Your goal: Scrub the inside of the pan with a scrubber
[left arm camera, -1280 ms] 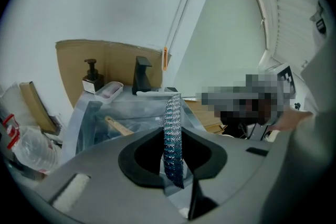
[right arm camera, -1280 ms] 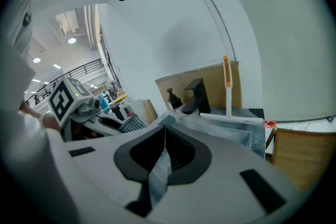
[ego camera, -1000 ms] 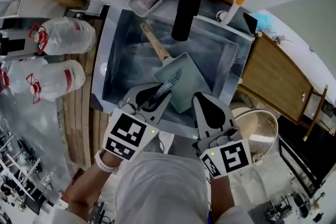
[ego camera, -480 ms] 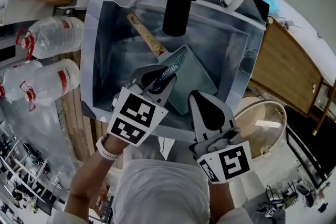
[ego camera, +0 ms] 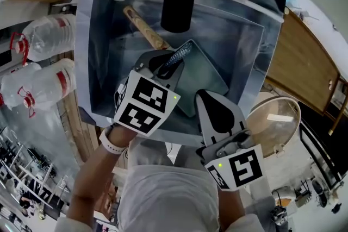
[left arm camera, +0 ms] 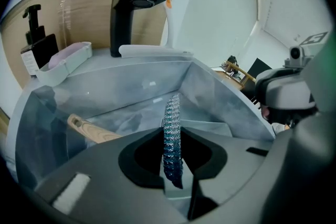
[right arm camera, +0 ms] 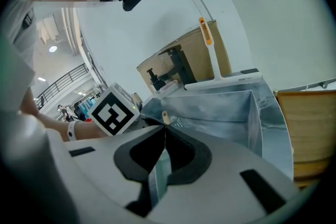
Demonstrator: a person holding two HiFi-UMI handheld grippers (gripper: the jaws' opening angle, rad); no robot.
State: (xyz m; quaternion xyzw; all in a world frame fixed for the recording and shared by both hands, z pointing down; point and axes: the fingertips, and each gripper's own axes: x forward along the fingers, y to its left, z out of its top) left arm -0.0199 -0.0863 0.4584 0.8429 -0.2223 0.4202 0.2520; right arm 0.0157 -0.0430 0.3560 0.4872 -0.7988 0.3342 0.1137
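left tool (ego camera: 169, 64) holds the scrubber (left arm camera: 171, 139) over the pan (ego camera: 209, 70)
its jaws are pinched on the blue scrubber, which stands upright between them; the pan lies in the sink (ego camera: 255, 41), wooden handle (ego camera: 144, 30) pointing far left; right tool (right arm camera: 164, 131) closed on nothing, near the sink's near edge

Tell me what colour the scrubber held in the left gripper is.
Shimmery blue-teal mesh; the scrubber shows best in the left gripper view.
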